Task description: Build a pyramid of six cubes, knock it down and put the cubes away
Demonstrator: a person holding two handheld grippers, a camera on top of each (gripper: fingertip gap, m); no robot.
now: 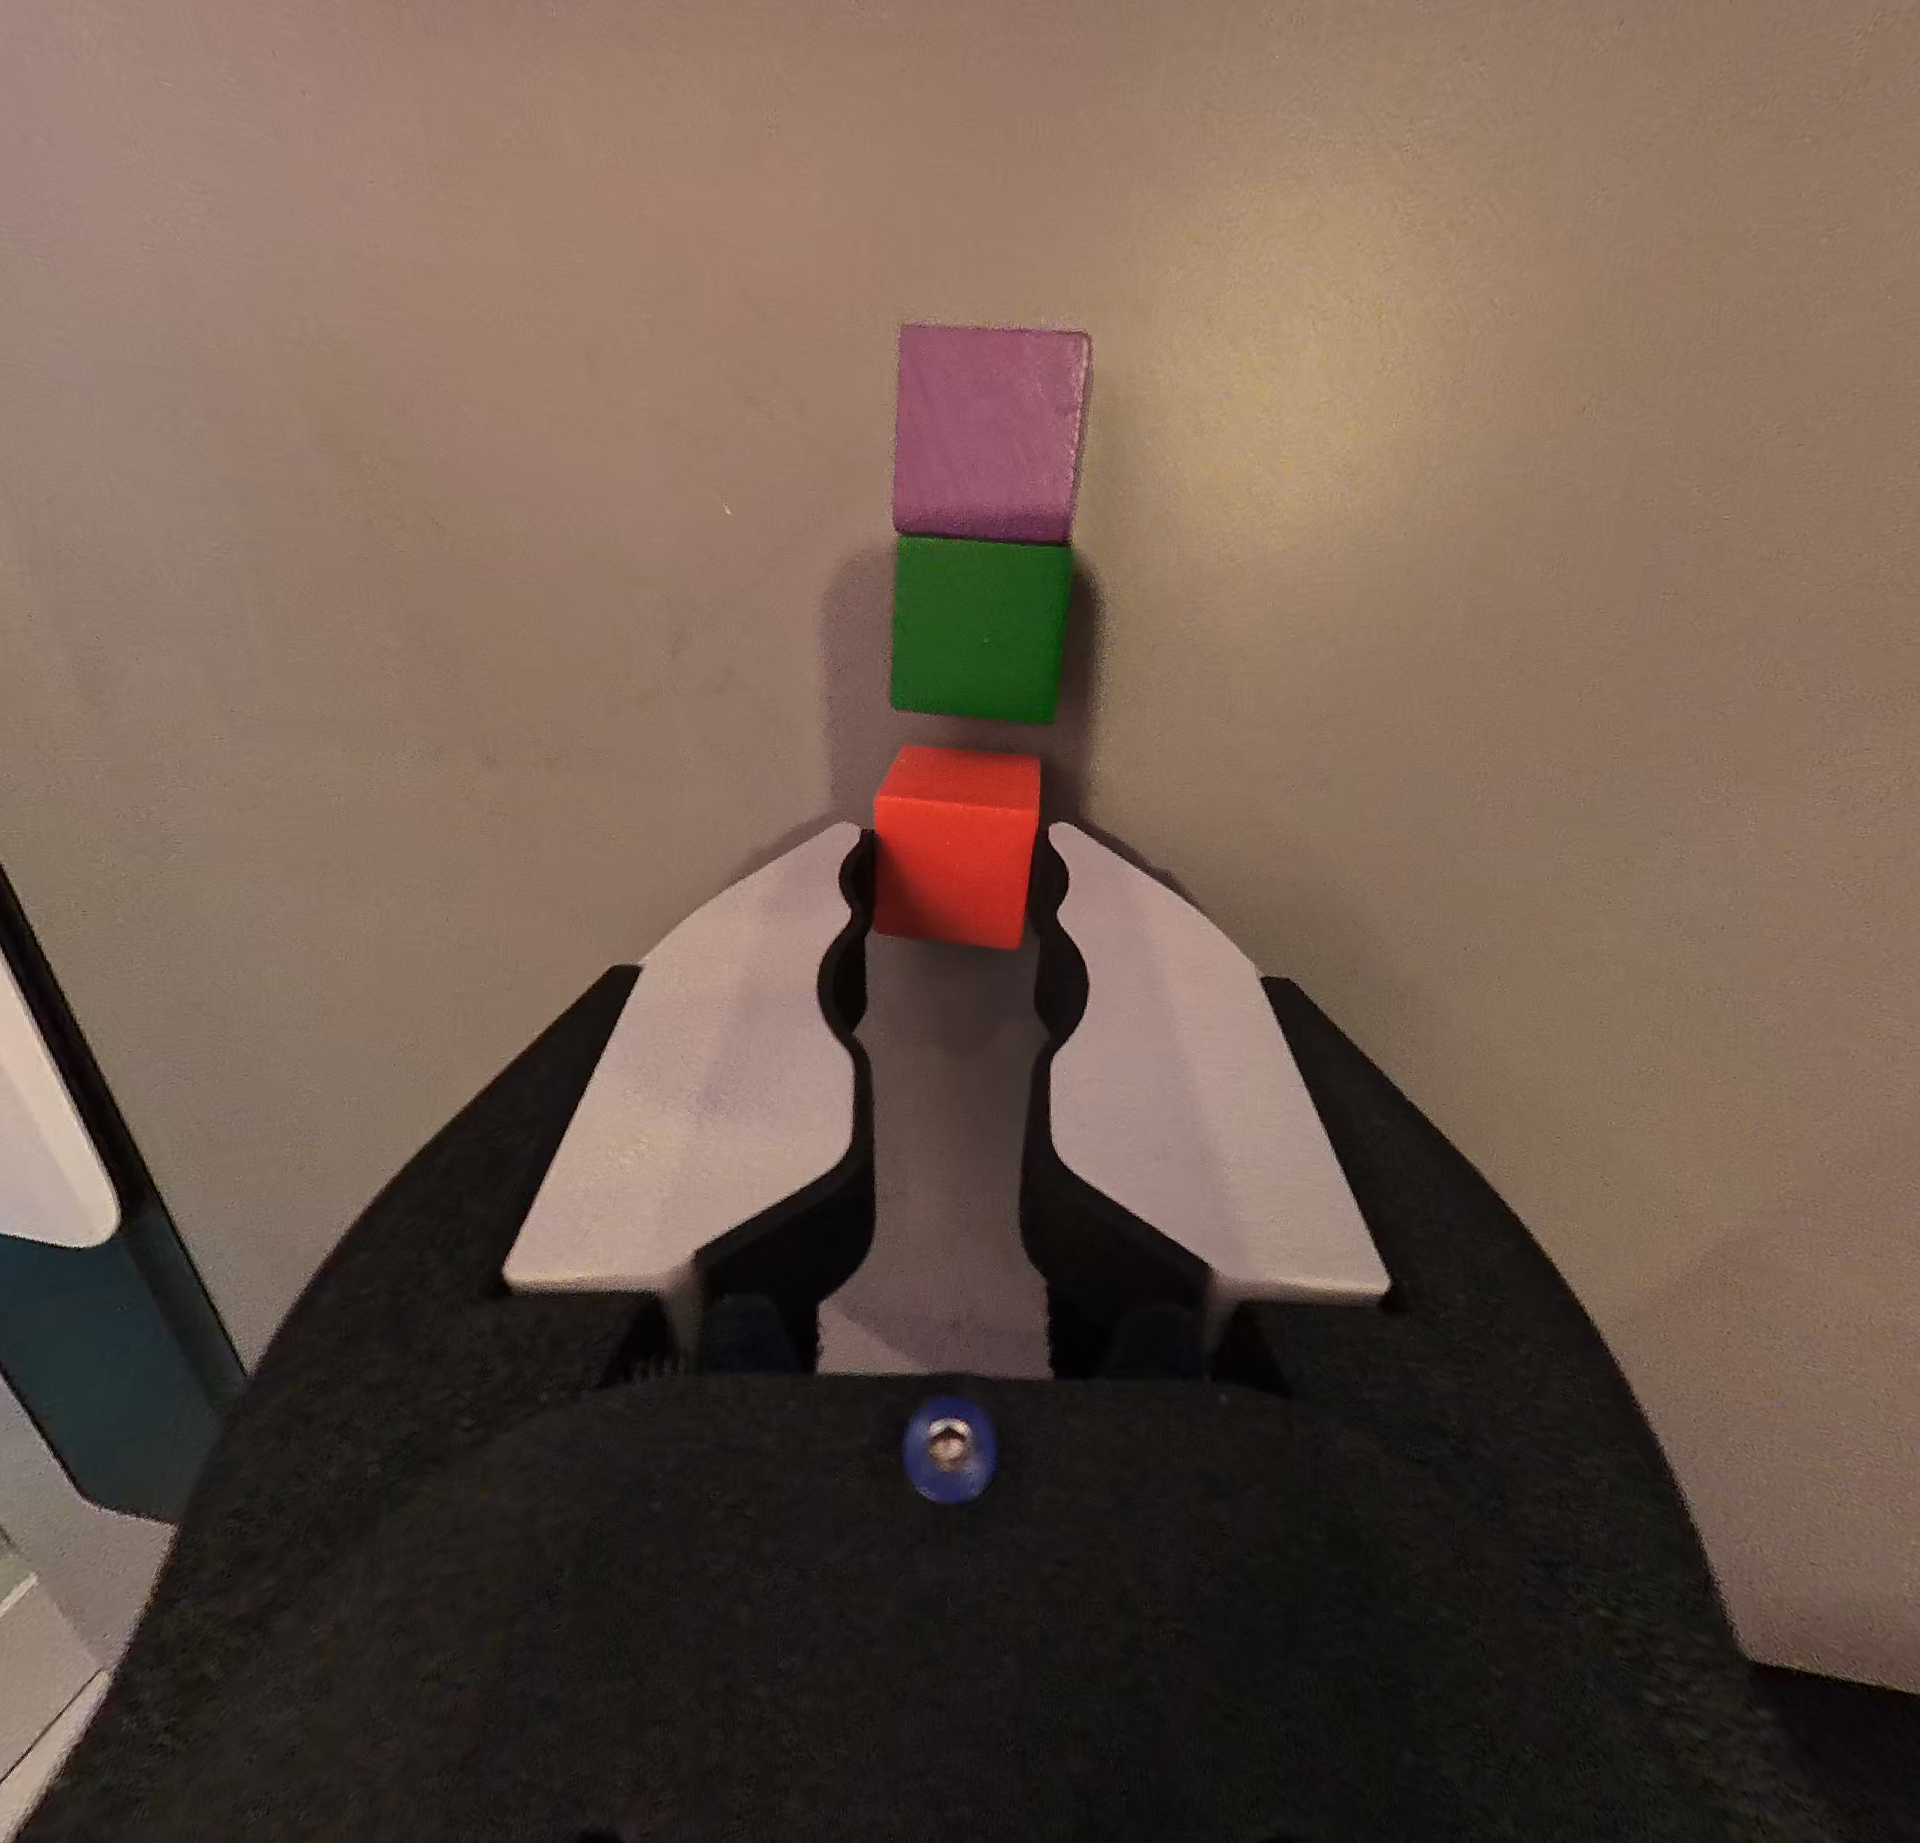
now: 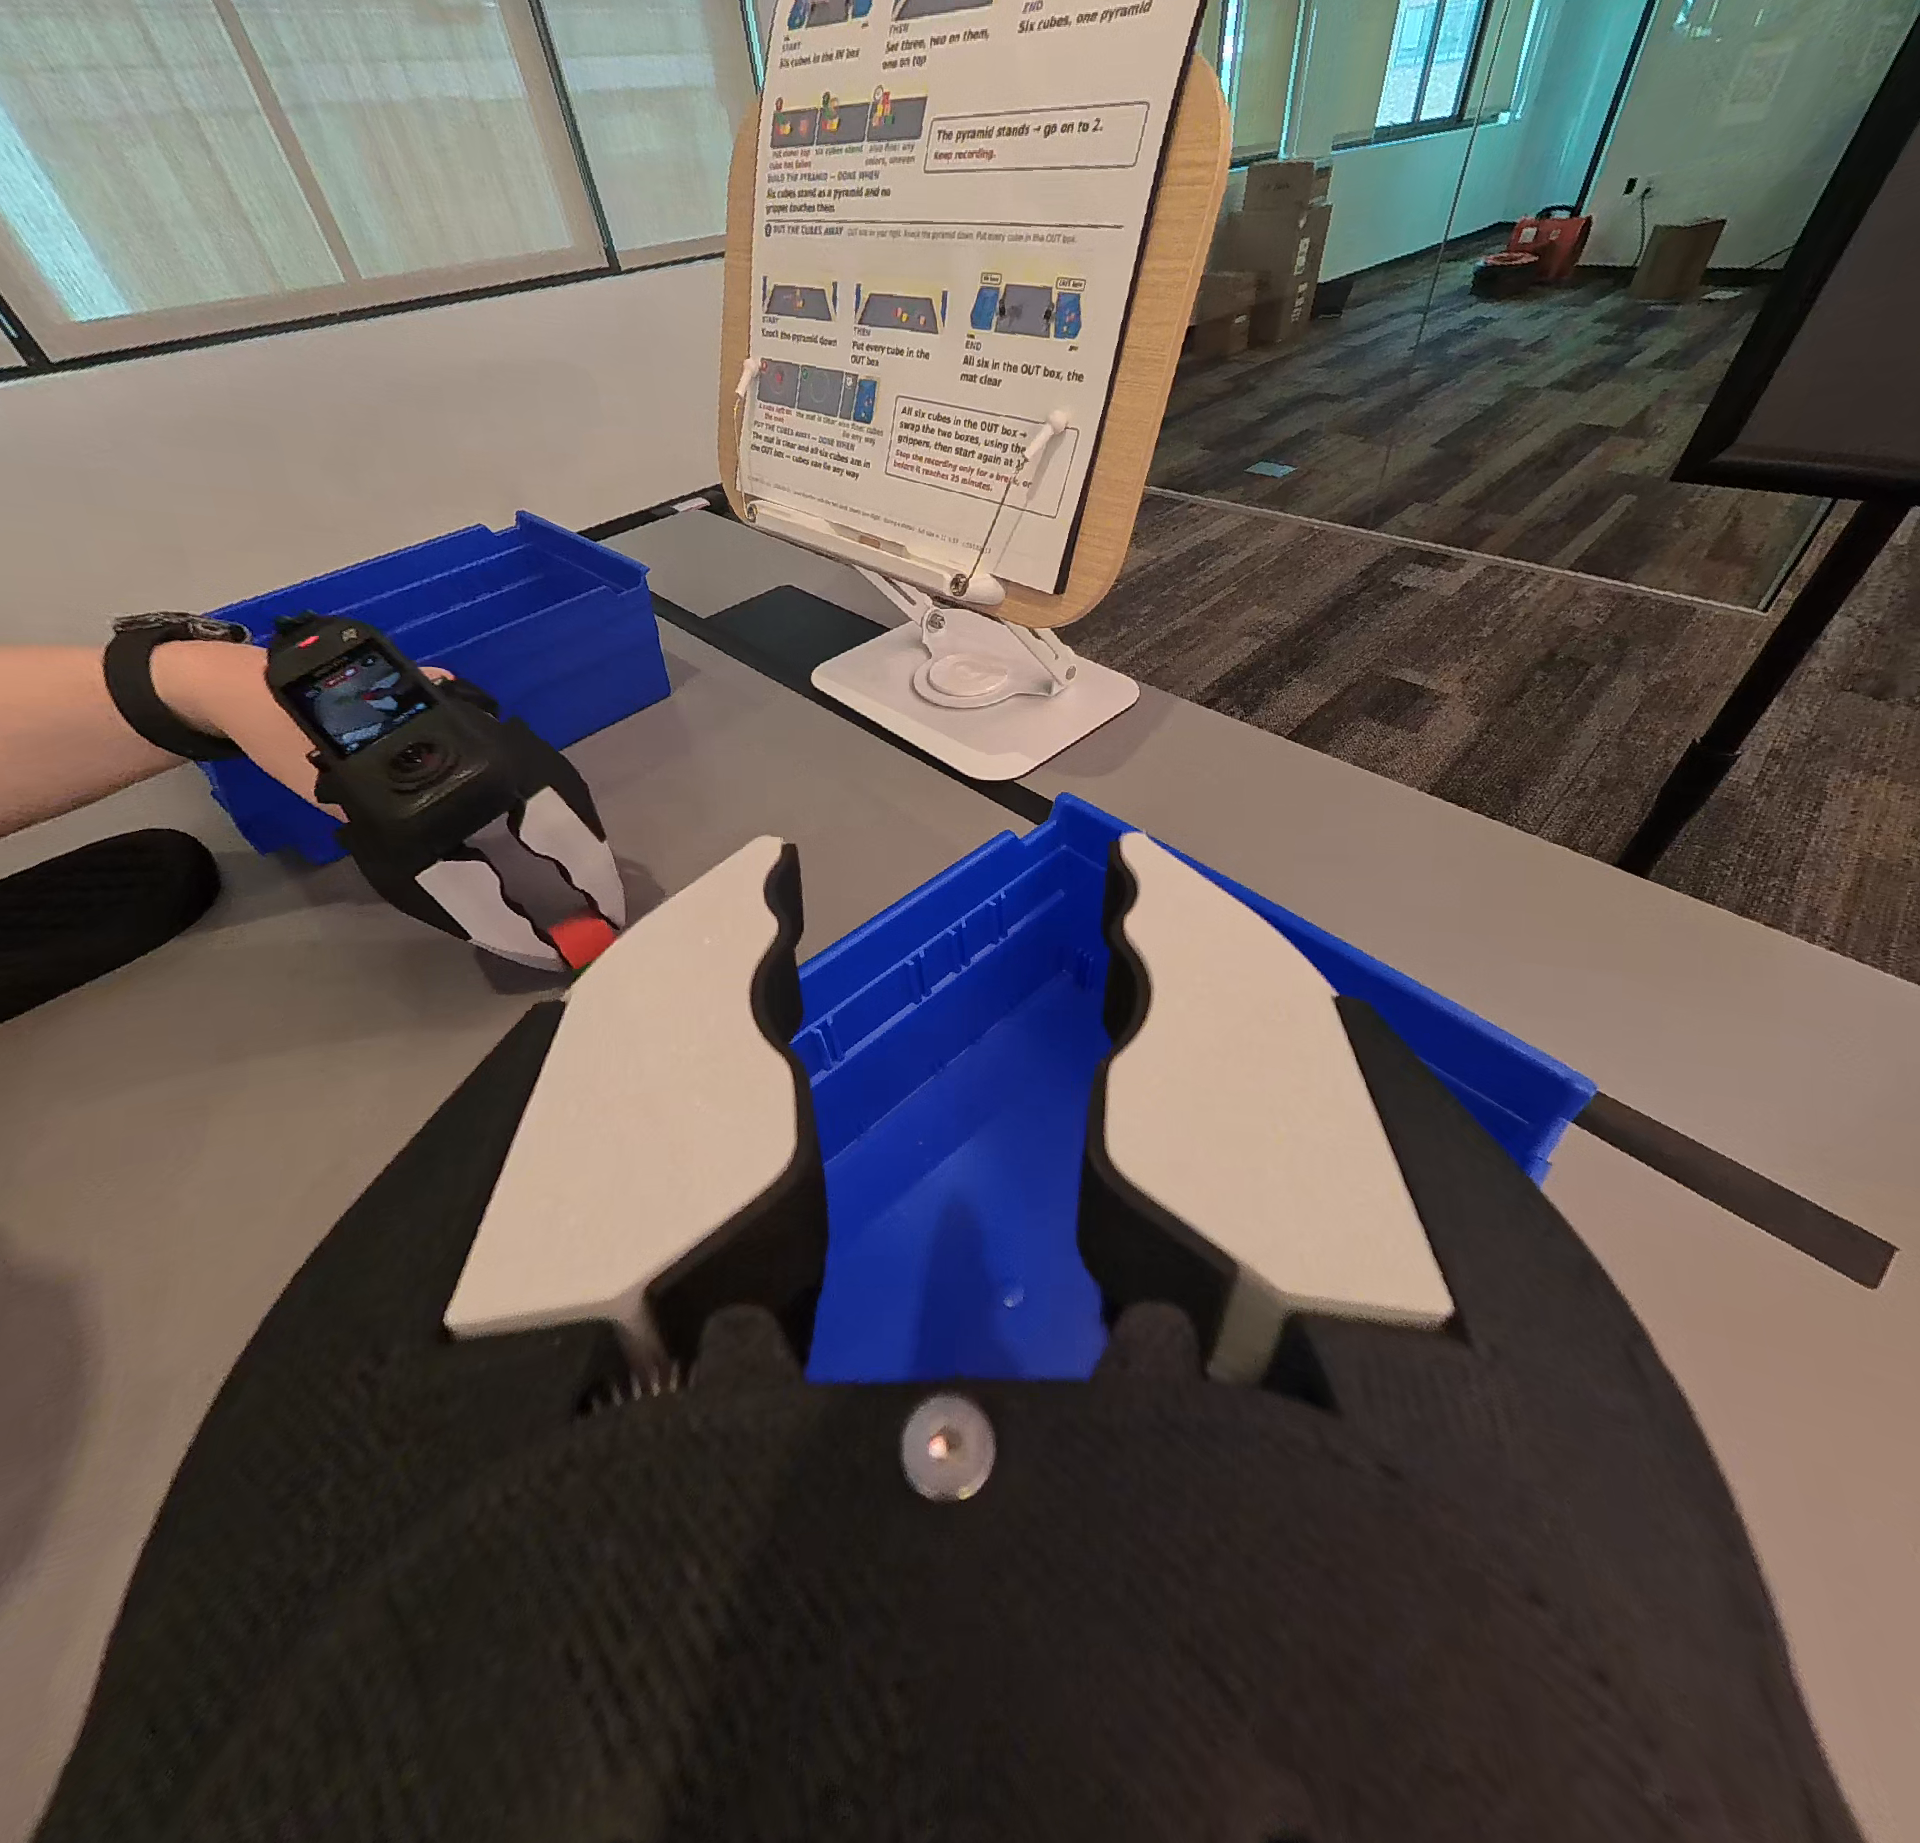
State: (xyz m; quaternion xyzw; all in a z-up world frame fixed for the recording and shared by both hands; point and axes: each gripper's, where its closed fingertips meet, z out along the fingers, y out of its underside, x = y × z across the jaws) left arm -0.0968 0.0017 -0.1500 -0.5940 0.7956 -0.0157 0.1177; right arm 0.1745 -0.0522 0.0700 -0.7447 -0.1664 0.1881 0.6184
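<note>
On grey mat, left hand-held gripper (image 1: pixel 954 843) clamping glossy red cube (image 1: pixel 956 846), apparently lifted, right hand-held gripper (image 2: pixel 951 858) agape

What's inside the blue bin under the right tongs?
Nothing visible: the blue bin shows bare floor between the open right tongs. The corners beneath the fingers are covered, so a cube hidden there can't be ruled out.
</note>
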